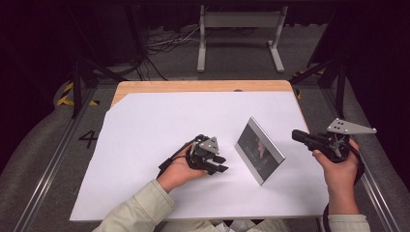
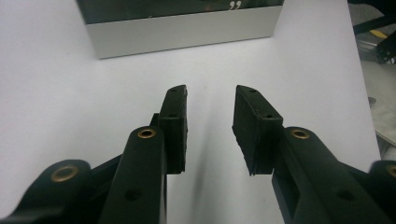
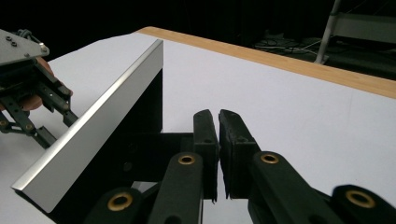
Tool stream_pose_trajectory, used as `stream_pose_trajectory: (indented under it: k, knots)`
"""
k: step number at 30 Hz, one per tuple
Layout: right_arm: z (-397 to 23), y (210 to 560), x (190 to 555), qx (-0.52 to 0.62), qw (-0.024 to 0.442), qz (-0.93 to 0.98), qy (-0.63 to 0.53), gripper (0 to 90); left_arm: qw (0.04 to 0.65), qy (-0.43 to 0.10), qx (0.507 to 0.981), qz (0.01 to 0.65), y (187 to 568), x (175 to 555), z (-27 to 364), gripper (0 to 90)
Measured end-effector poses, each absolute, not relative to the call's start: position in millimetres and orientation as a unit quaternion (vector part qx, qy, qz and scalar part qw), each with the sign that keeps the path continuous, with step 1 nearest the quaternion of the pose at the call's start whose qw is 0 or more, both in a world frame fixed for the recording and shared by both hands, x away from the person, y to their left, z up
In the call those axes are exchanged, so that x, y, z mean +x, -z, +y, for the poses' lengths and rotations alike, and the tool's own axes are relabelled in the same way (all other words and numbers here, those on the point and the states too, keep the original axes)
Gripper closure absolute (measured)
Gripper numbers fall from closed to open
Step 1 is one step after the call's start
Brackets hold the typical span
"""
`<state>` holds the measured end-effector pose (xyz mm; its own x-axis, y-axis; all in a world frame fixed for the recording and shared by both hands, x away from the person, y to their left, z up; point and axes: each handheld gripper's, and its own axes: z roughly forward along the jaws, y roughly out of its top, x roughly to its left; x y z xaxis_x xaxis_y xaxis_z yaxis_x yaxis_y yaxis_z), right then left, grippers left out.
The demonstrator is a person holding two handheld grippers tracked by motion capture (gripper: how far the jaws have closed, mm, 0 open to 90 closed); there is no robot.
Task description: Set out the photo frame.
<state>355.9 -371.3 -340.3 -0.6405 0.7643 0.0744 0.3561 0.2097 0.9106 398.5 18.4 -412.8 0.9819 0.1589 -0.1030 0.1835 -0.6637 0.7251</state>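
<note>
High view is showing a picture frame (image 1: pixel 259 150) standing on the white sheet (image 1: pixel 159 121), propped up and leaning back, sitting right between the two claws. The left gripper (image 1: pixel 218 164) is lying low, just to the frame's glass side, near it but not touching, jaws parted with nothing between them. The right gripper (image 1: pixel 296 135) is hovering off the frame's back side, a bit farther out, jaws pinched together on nothing.

Left gripper view is pointing straight at the silver bottom edge of the frame (image 2: pixel 184 35), dead ahead of the open jaws, with bare sheet in the gap. Looks like the frame has been let go and is standing on its own.

Long axis of the frame is running diagonally across the table, roughly crosswise to the line the left claw is pointing along. So I'm guessing any regrasp is coming from the left, since it's nearer and already open.

Right gripper view is catching the frame's silver side rail (image 3: pixel 93 126) off to the left of its jaws, with the dark stand behind it.

Plenty of open sheet beyond the frame; the table's near edge is closer.
</note>
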Motion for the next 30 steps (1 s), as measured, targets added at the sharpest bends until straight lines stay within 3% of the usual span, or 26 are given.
stream_pose_trajectory:
  k: [16, 30]
  knots:
    - [-365.4, 322.6, 358.1, 0.383, 0.168, 0.755, -0.505, 81.0, 0.421, -0.028, 0.892, 0.161, 411.1, 396.5, 83.9, 65.8]
    - [-350.5, 291.6, 366.5, 0.44, 0.108, 0.759, -0.468, 79.1, 0.425, -0.036, 0.883, 0.197, 416.9, 398.8, 110.8, 65.6]
